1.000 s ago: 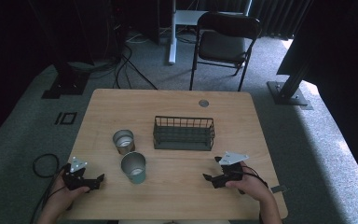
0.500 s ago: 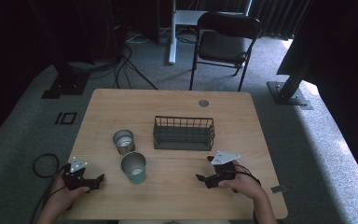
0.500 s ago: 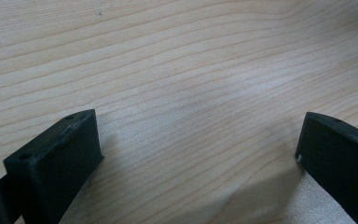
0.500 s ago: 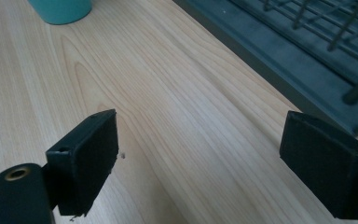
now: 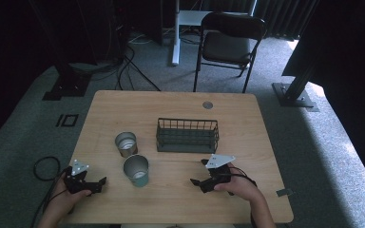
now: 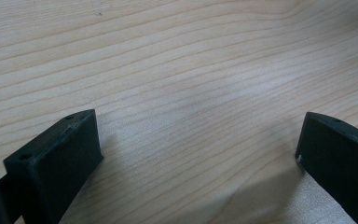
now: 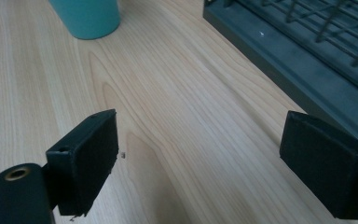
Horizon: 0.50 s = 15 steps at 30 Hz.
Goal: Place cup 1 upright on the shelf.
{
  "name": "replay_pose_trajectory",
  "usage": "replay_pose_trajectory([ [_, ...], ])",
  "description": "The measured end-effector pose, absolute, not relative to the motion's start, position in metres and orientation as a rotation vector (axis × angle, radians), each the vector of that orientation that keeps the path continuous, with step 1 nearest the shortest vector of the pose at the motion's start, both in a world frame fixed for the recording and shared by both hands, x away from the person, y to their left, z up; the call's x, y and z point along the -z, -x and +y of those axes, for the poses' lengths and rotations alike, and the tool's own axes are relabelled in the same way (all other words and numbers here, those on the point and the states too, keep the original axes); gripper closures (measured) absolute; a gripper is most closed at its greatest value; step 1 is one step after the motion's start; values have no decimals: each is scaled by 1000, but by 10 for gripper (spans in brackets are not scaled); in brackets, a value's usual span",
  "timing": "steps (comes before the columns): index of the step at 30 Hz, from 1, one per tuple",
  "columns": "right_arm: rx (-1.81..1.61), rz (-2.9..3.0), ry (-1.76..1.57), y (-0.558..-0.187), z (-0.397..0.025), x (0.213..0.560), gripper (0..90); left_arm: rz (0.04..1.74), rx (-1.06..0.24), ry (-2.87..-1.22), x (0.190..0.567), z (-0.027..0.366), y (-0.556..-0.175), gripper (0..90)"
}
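A teal cup (image 5: 136, 171) stands at the front left of the wooden table (image 5: 237, 114), with a shorter metal cup (image 5: 126, 144) just behind it. A dark wire basket (image 5: 187, 135) sits mid-table. My left gripper (image 5: 100, 185) rests near the front left edge, pointing right toward the teal cup, open over bare wood (image 6: 200, 149). My right gripper (image 5: 198, 172) is open in front of the basket, pointing left. Its jaws (image 7: 198, 154) stand wide apart with nothing between them; the teal cup (image 7: 86, 16) lies ahead and the basket (image 7: 298, 60) to the side.
A small round grommet (image 5: 207, 105) is set in the table's far edge. A folding chair (image 5: 228, 45) stands behind the table, and cables (image 5: 45, 166) lie on the floor to the left.
My right gripper has slid a little to the left, toward the teal cup. The left gripper, the cups and the basket have stayed put.
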State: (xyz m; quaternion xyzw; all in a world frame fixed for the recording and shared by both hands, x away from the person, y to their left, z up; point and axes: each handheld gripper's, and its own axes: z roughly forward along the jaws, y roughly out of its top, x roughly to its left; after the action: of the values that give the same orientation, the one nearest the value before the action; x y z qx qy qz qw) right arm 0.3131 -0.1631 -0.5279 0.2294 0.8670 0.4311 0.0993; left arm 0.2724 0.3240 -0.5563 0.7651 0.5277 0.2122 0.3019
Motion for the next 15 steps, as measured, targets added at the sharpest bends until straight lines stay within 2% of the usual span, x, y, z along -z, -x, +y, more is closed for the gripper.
replay_pose_trajectory([
  [15,-1295,2598,-603,-315,-133,528,114,1399,-563,-2029,556,324,-272,5],
])
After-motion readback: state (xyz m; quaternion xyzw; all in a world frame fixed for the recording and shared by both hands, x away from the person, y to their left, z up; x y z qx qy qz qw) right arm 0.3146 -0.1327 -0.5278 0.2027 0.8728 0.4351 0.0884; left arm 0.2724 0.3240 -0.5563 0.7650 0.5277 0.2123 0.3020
